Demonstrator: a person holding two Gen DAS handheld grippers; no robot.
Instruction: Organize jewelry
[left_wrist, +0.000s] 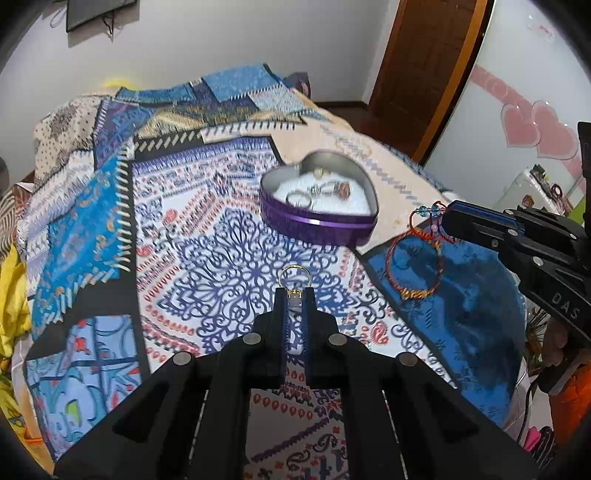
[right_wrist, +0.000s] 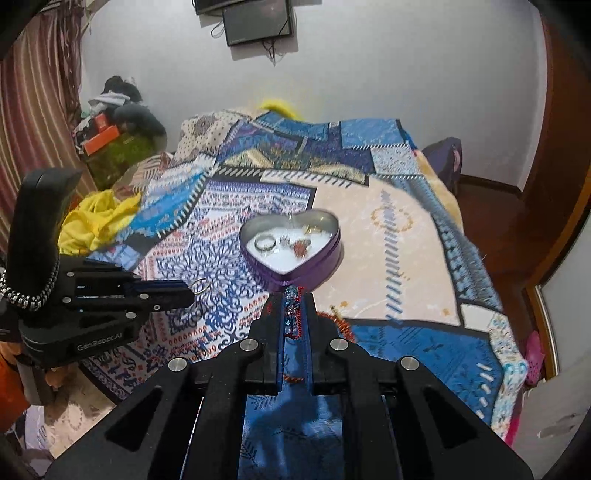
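A purple heart-shaped tin (left_wrist: 317, 221) stands open on the patterned bedspread; it also shows in the right wrist view (right_wrist: 295, 273). Inside lie a silver ring (right_wrist: 265, 243) and a few small pieces. My left gripper (left_wrist: 294, 293) is shut on a thin ring (left_wrist: 294, 275), held above the bedspread in front of the tin; the ring shows in the right wrist view too (right_wrist: 200, 286). My right gripper (right_wrist: 293, 299) is shut on a red cord bracelet with blue beads (left_wrist: 415, 258), which hangs below it to the right of the tin.
The bed carries a blue, white and cream patchwork cover (left_wrist: 207, 236). A yellow cloth (right_wrist: 96, 221) lies at its left edge. A wooden door (left_wrist: 424, 66) and a white wall with pink hearts (left_wrist: 535, 125) stand beyond the bed.
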